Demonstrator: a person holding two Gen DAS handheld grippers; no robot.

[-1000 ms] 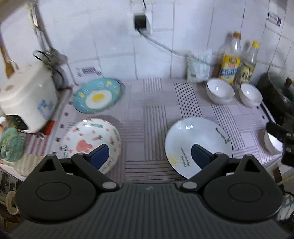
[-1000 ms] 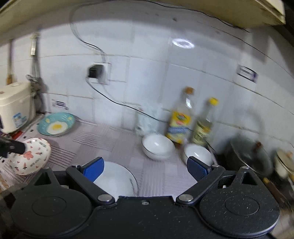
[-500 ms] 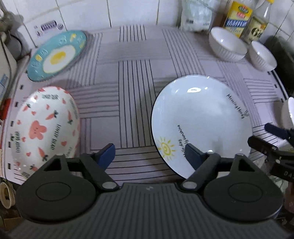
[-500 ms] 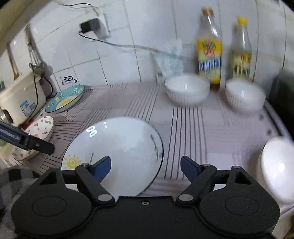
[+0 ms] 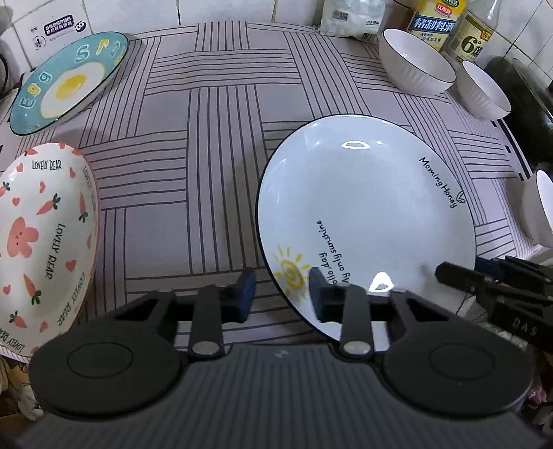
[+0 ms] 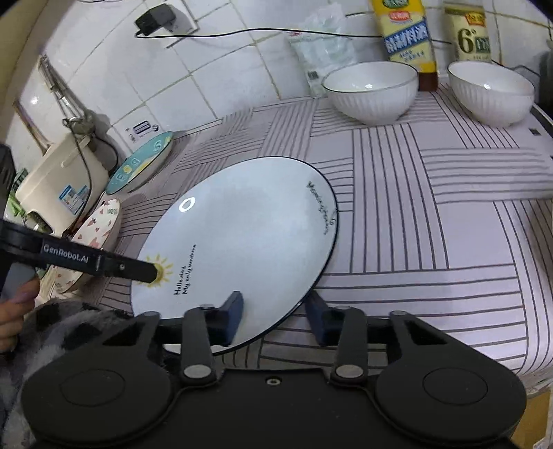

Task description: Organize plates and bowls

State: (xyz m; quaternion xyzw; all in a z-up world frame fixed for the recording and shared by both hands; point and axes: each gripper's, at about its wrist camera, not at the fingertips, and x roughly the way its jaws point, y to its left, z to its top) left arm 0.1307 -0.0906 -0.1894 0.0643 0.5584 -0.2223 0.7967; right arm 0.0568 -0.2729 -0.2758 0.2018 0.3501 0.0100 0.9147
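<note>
Two grippers at one plate (image 5: 366, 214), white with a yellow sun and black lettering; lies flat on the striped worktop (image 5: 214, 138).

Left gripper (image 5: 281, 295): straddles the plate's near-left rim, right by the sun. One finger over the plate, the other outside it above the stripes. Jaws just closing, now part-way in, with the rim between them; no pad seen pressing on it, and a gap shows on either side.

Right gripper (image 6: 274, 316): straddles the plate's near-right rim. Left finger over the plate, right finger off it above the worktop. Jaws likewise just closing, half drawn in, rim between them, no pad pressing on it.

Left of the plate: bear dish (image 5: 41, 241), pink carrots and hearts, apart from it. Behind that, left-rear of the plate: egg plate (image 5: 65, 83), blue, tilted up at the wall.

Right-rear of the plate: big bowl (image 5: 414, 65) and small bowl (image 5: 484, 89), both white, side by side and upright. Behind them at the tiles: two bottles (image 5: 435, 20) and a white bag (image 5: 349, 17).

Right of the plate, at the worktop's edge: third bowl (image 5: 539, 207), only partly in view.

Far left of the plate: cream cooker (image 6: 58, 186). Near it, a hand (image 6: 13, 311) in a fuzzy sleeve on the left gripper's handle.
</note>
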